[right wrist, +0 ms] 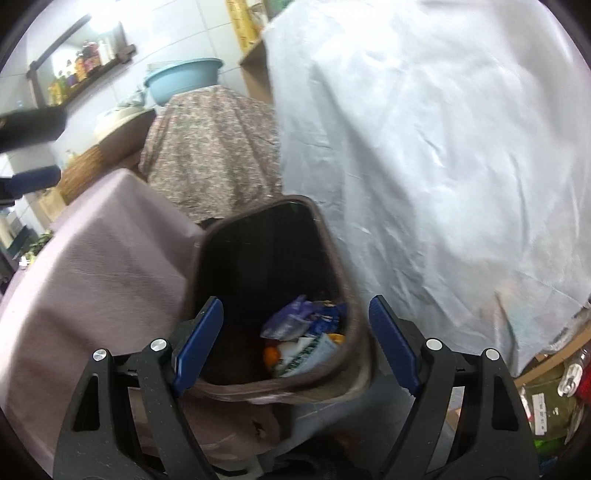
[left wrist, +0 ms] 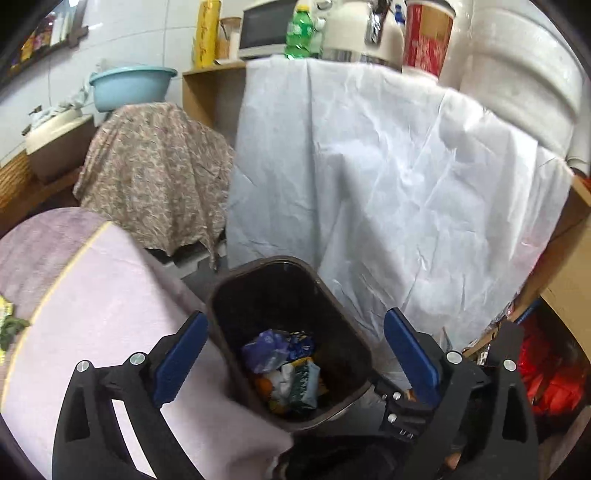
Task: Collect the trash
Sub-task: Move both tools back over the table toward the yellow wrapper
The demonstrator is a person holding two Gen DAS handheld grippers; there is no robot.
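A dark brown trash bin (left wrist: 221,295) stands on the floor between a pink-covered table and a white-draped cabinet; it also shows in the right wrist view (right wrist: 199,273). Inside lie crumpled wrappers (left wrist: 284,369), purple, blue, green and orange, which also show in the right wrist view (right wrist: 303,339). My left gripper (left wrist: 295,354) is open and empty above the bin's mouth. My right gripper (right wrist: 295,339) is open and empty, also over the bin. The left gripper's blue fingertip (right wrist: 33,181) shows at the left edge of the right wrist view.
A pink-clothed table (left wrist: 92,295) sits left of the bin. A white sheet (left wrist: 369,166) drapes a cabinet holding a kettle (left wrist: 354,29), green bottle (left wrist: 299,33) and red cup (left wrist: 424,33). A floral cloth (left wrist: 155,166) covers furniture behind. Red bags (left wrist: 546,376) lie at right.
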